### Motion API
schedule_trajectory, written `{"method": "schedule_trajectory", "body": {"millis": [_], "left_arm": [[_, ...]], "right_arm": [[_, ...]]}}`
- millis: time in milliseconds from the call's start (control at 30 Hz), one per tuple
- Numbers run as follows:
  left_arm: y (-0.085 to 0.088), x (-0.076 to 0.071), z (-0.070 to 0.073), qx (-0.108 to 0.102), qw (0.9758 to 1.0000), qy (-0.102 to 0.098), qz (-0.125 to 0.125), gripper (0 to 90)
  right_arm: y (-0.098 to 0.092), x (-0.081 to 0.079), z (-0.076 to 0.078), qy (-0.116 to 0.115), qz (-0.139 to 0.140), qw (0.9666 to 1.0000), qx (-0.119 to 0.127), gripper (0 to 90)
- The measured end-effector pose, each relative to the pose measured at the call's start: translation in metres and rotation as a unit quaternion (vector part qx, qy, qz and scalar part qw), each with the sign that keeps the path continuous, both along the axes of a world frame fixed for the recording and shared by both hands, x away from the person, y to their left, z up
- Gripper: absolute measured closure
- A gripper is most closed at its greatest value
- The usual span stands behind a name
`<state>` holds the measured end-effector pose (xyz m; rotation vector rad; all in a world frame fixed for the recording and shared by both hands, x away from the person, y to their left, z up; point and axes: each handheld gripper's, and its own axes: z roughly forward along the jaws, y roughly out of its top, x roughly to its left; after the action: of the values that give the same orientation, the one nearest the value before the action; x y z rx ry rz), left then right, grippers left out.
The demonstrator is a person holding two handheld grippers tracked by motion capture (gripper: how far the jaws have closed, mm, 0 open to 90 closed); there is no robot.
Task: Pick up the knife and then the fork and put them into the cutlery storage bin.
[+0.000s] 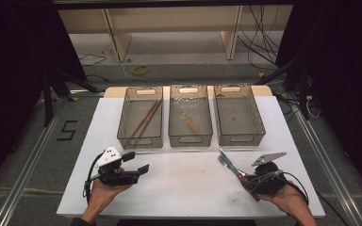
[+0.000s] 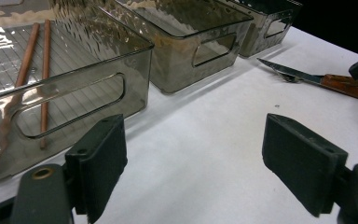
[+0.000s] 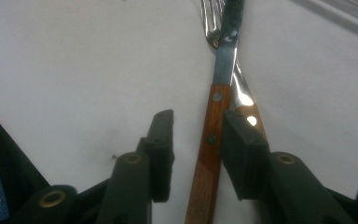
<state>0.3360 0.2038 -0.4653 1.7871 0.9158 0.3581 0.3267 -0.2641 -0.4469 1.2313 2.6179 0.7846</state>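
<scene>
Three smoky clear bins stand side by side at the far half of the white table (image 1: 184,188): the left bin (image 1: 140,117) holds a pair of brown chopsticks (image 1: 146,120), the middle bin (image 1: 190,115) holds a small wooden-handled utensil (image 1: 190,123) that is too small to name, and the right bin (image 1: 238,114) has nothing visible in it.

Your right gripper (image 3: 196,140) sits at the near right of the table, where a knife (image 3: 210,144) and a fork (image 3: 212,21) lie together, just in front of the right bin's near end. The knife's long axis runs from its wooden handle at your gripper away toward the bins, blade pointing up and to the left in the high view. The fork lies partly under the blade, tines at the far end, its handle crossing beneath.

The riveted knife handle lies between your right jaws, nearer the right-hand one in the right gripper view. The jaws are parted, with a clear gap on the left side; you have not closed on it.

Your left gripper (image 2: 193,170) rests at the near left, its jaws spread wide over bare table, aimed toward the left bin's near wall.
</scene>
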Motion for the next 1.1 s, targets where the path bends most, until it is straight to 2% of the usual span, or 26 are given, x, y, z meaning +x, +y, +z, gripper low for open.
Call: {"method": "schedule_trajectory", "body": {"millis": [200,400,900,1100], "left_arm": [[0.000,0.000,0.000,0.000,1.0000,0.000,0.000,21.3],[0.000,0.000,0.000,0.000,1.0000,0.000,0.000,21.2],[-0.001,0.000,0.000,0.001,1.0000,-0.001,-0.001,21.2],[-0.001,-0.001,0.000,0.001,1.0000,-0.002,-0.002,21.3]], "right_arm": [[0.006,0.005,-0.005,0.013,-0.001,0.9998,-0.016,52.2],[0.011,0.011,-0.009,0.028,0.001,0.9993,-0.025,49.1],[0.023,0.022,-0.015,0.041,0.008,0.9963,-0.076,64.4],[0.026,0.023,-0.015,0.037,0.008,0.9949,-0.093,69.7]]}}
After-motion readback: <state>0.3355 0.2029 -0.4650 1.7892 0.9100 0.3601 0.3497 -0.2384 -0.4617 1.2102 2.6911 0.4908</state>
